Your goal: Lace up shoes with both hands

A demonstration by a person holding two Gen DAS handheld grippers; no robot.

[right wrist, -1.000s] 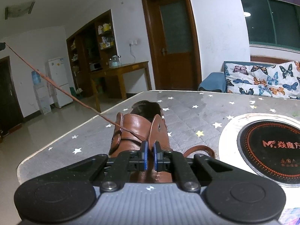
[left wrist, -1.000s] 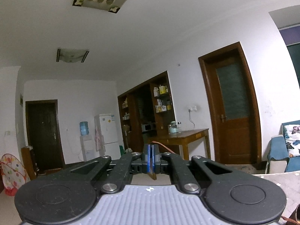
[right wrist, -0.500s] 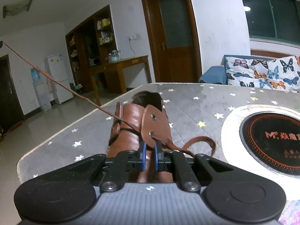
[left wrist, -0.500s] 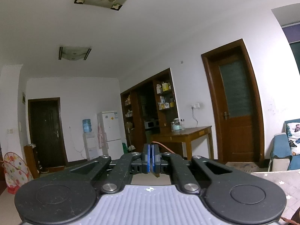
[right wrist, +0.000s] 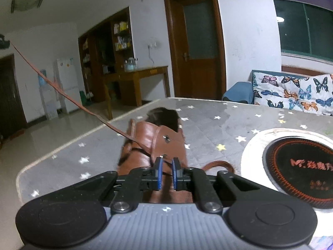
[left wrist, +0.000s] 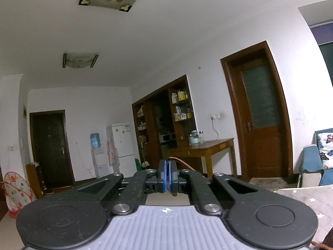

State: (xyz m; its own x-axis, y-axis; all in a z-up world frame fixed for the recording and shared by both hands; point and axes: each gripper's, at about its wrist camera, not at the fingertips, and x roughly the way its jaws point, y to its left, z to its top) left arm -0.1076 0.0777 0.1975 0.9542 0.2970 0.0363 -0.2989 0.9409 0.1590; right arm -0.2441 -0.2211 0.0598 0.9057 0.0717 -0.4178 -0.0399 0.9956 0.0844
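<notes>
Brown boot [right wrist: 154, 145] just beyond right claw [right wrist: 166, 174]

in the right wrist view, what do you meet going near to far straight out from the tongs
right tongs → brown shoe → star-patterned table cover → wooden door

the left gripper [left wrist: 167, 174] points level, jaws pressed together. the right gripper [right wrist: 166, 171] tilts downward, its jaws just opening, slightly parted.
</notes>
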